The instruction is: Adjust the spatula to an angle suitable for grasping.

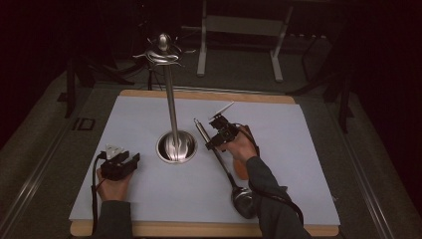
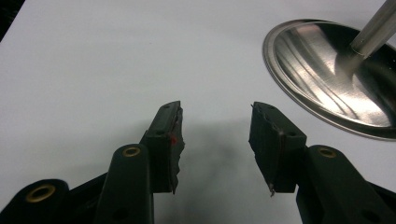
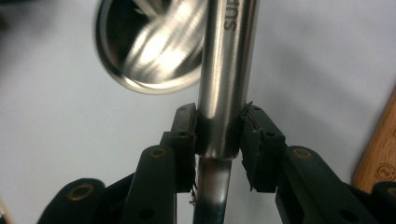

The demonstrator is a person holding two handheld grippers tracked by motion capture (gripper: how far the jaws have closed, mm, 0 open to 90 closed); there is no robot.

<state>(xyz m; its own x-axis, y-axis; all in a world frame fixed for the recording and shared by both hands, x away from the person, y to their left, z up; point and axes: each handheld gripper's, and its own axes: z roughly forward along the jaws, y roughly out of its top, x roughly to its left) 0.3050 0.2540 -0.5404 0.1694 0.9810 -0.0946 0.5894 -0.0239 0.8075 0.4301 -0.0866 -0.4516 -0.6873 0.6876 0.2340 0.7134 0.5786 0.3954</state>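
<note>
A steel ladle lies on the white mat (image 1: 149,114), its bowl (image 1: 244,201) near the front edge and its handle (image 1: 203,130) pointing away toward the back. My right gripper (image 1: 213,143) is shut on the handle's thick upper part; in the right gripper view both pads (image 3: 184,130) press against the tube (image 3: 226,70). A steel stand rises from its round base (image 1: 176,146), with a tall pole (image 1: 171,104) and hooks (image 1: 161,52) on top. My left gripper (image 1: 133,158) rests at the left of the base, jaws open and empty (image 2: 215,135), with the base (image 2: 327,74) ahead to their right.
The mat covers a wooden board whose edge (image 1: 199,93) shows at the back and at the front (image 1: 199,230). A grey metal frame (image 1: 239,25) stands on the floor beyond the table. The surroundings are dark.
</note>
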